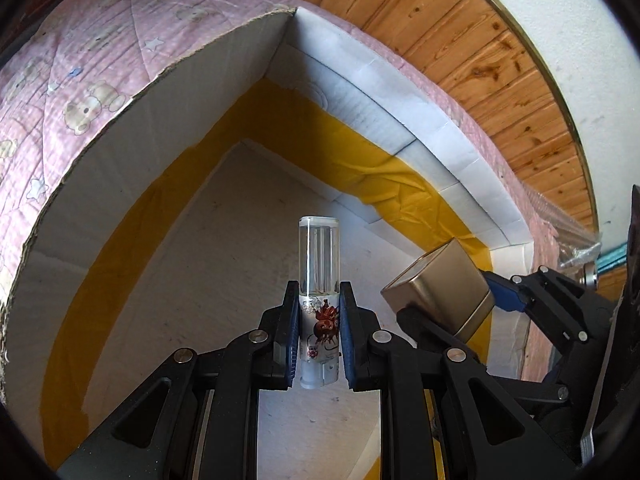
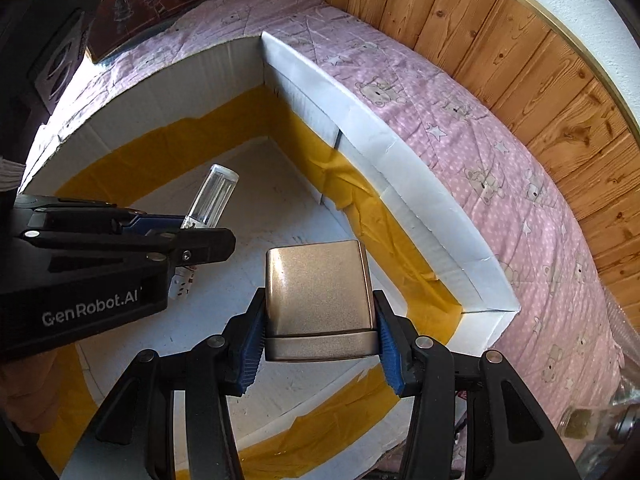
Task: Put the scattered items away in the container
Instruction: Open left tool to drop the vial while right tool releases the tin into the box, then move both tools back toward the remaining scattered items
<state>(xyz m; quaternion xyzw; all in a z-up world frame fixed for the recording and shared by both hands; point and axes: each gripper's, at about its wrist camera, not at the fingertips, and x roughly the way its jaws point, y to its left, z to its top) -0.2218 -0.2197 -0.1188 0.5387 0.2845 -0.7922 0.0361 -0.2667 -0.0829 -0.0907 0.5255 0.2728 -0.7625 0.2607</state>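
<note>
Left gripper [image 1: 319, 340] is pinching the bottle [image 1: 319, 292], right gripper [image 2: 320, 340] the tin [image 2: 320, 296], both over the box [image 2: 400, 184] near its right wall.

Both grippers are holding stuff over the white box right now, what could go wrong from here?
1. The left gripper pinches the clear-capped bottle low on its body, so it may tip or drop hard when released.
2. The right gripper grips the gold tin only near its lid end; the smooth metal could slip.
3. Both tools crowd together above the white box, so they may bump while lowering.
</note>
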